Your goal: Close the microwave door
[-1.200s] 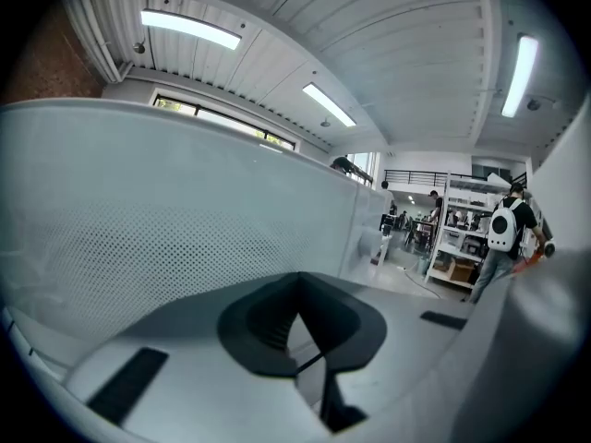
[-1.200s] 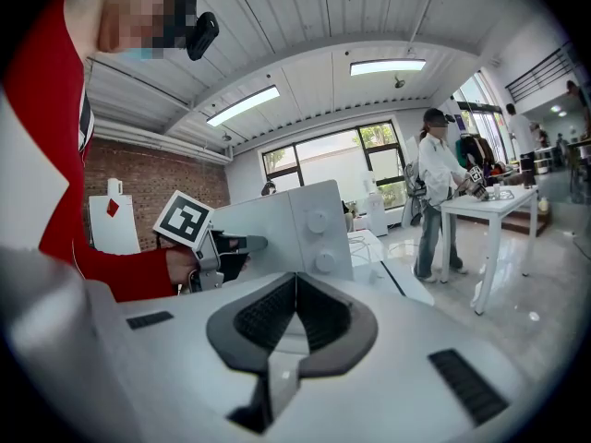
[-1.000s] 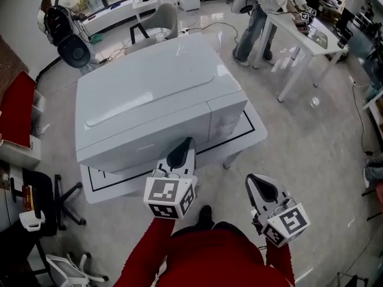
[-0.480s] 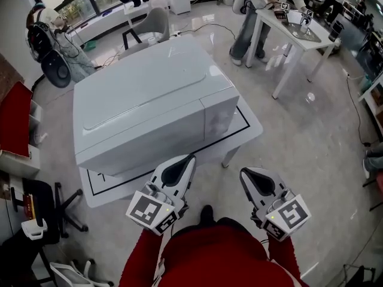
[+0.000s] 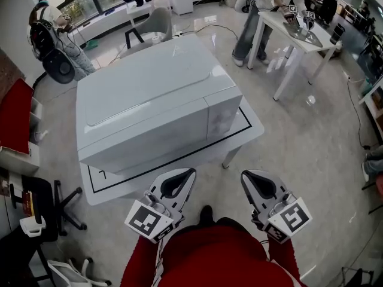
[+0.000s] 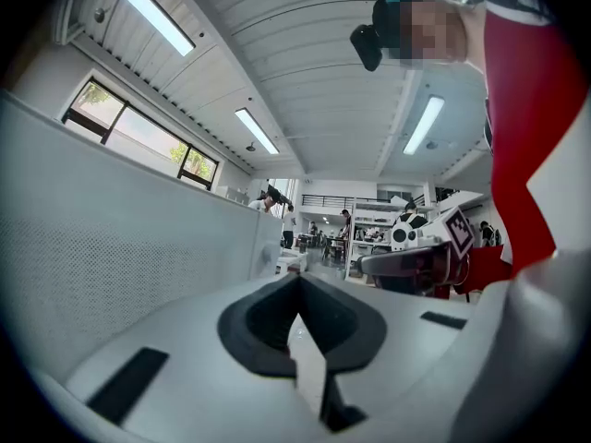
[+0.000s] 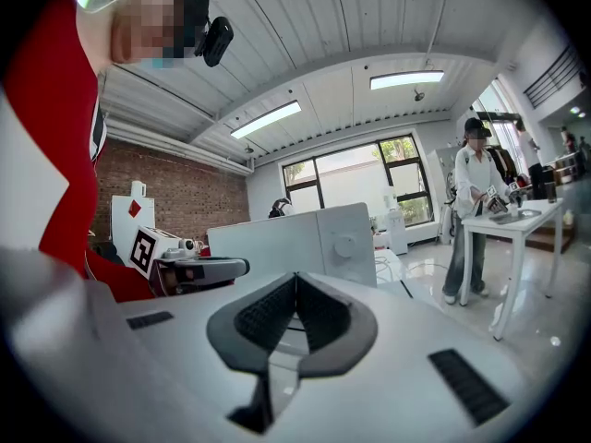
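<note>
The white microwave [image 5: 149, 94] stands on a low white table [image 5: 251, 130], its door [image 5: 143, 137] flush with the front beside the knob panel [image 5: 224, 116]. Both grippers hang in front of it, clear of the door and close to my body. My left gripper [image 5: 190, 172] is shut with nothing in it. In the left gripper view the left gripper [image 6: 298, 280] points along the microwave's front [image 6: 120, 229]. My right gripper [image 5: 244, 175] is also shut and empty. In the right gripper view the right gripper [image 7: 295, 280] faces the microwave [image 7: 286, 243] and its knob [image 7: 343, 245].
The table's front edge [image 5: 155, 172] lies just ahead of the grippers. A person [image 5: 263, 11] stands at a white desk [image 5: 299, 31] at the back right. A grey chair [image 5: 157, 24] stands behind the microwave; black chair frames [image 5: 60, 202] are at the left.
My left gripper has drawn back from the microwave's front toward my body and swung a little. The right gripper has stayed put. The door looks the same.
</note>
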`<move>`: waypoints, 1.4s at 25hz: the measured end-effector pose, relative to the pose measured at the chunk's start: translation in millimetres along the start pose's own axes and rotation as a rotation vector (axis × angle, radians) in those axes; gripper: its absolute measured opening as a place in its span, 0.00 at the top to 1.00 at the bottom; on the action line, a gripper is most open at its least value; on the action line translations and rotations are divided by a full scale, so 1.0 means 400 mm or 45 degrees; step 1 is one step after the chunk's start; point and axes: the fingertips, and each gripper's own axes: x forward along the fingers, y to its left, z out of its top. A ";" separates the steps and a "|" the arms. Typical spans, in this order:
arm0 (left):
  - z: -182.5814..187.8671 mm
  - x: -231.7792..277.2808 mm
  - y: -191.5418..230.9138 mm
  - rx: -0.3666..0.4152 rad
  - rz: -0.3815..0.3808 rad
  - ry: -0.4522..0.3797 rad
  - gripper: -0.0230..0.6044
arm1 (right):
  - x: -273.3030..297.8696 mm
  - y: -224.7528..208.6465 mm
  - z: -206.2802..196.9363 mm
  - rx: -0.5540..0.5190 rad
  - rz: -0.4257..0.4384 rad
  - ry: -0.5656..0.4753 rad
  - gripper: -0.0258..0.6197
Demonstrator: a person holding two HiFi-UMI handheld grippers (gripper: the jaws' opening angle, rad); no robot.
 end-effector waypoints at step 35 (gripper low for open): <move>-0.017 -0.036 -0.022 -0.022 0.040 0.008 0.95 | -0.014 0.015 0.001 -0.020 0.000 -0.014 0.94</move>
